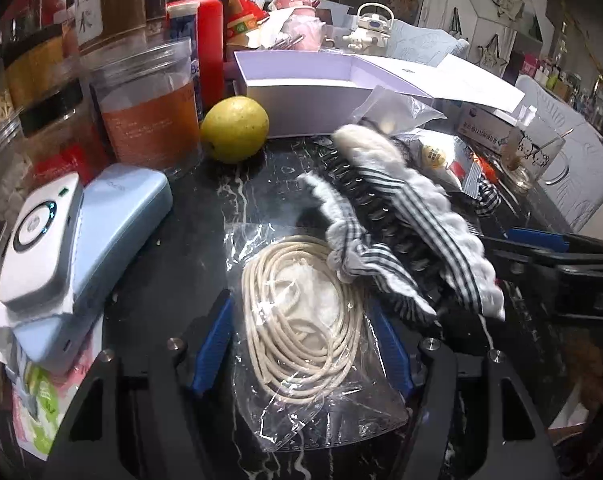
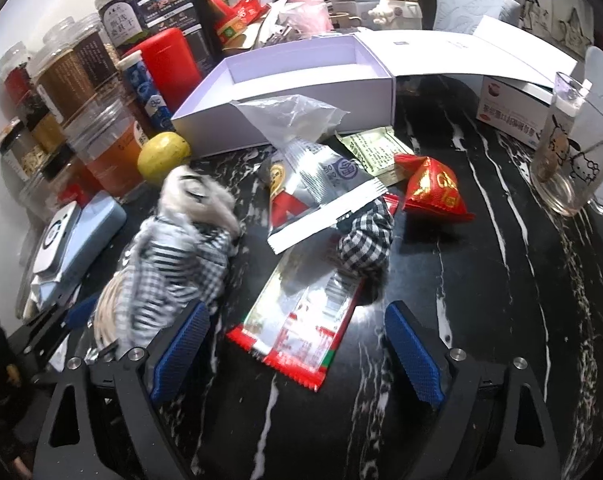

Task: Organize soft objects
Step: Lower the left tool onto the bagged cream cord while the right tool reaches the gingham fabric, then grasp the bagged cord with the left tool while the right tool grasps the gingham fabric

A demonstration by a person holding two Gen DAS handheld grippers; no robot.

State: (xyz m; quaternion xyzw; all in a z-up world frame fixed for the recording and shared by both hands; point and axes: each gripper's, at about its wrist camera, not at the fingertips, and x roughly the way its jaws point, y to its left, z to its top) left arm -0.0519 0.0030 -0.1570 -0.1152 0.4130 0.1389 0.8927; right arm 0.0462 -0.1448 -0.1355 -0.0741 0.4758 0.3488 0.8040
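Fingers astride soft clutter on black marble.
Left wrist view: my left gripper [image 1: 303, 354] stands half open astride the clear bag of cream cord [image 1: 301, 332]; grip unclear. Striped hair clip [image 1: 397, 236] lies just beyond. Right wrist view: my right gripper [image 2: 297, 354] gapes wide over a snack wrapper [image 2: 301, 320], checked scrunchie [image 2: 365, 240] beyond.

I record the tabletop [image 2: 501, 280] as glossy black marble-look stone with white veins. On it I see a crinkled clear plastic bag [image 1: 301, 360] of matt cream cord, soft striped cloth hair clips [image 1: 401, 232], shiny foil packets [image 2: 301, 320] and a smooth matt cardboard box [image 2: 301, 92] behind.
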